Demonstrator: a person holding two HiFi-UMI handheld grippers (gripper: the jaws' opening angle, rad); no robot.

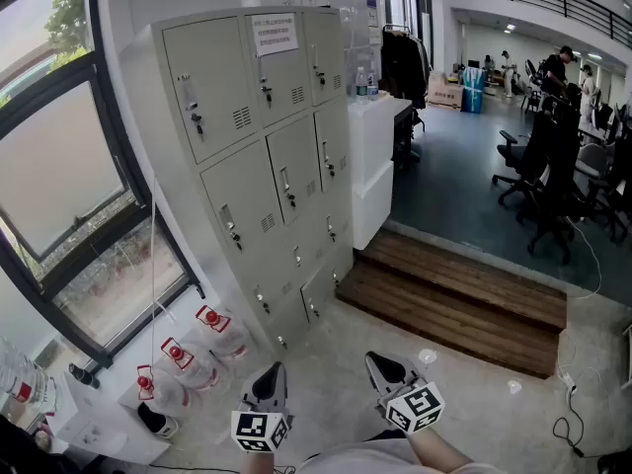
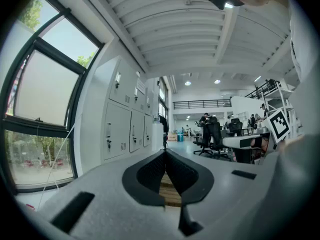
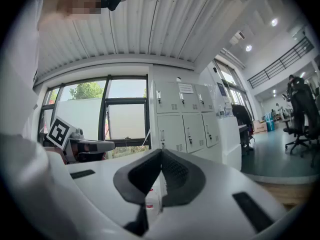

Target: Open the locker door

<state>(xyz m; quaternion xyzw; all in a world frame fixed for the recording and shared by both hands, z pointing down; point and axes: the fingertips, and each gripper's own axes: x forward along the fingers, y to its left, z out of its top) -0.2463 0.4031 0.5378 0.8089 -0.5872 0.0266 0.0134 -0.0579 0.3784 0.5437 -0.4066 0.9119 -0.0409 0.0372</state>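
A grey bank of lockers [image 1: 262,156] stands against the wall by the window, all doors closed, each with a small handle and lock. The same lockers [image 2: 125,129] show at the left in the left gripper view, and the lockers [image 3: 185,119] sit centre-right in the right gripper view. My left gripper [image 1: 269,375] and right gripper [image 1: 380,363] are low at the frame's bottom, well short of the lockers, both level. The left gripper [image 2: 165,154] has its jaws together, empty. My right gripper [image 3: 161,153] is also shut with nothing in it.
Large water bottles [image 1: 193,358] with red caps lie on the floor left of the lockers. A wooden step [image 1: 464,299] leads up to an office floor with black chairs [image 1: 553,176]. A white counter [image 1: 370,156] adjoins the lockers. Big windows [image 1: 69,196] fill the left.
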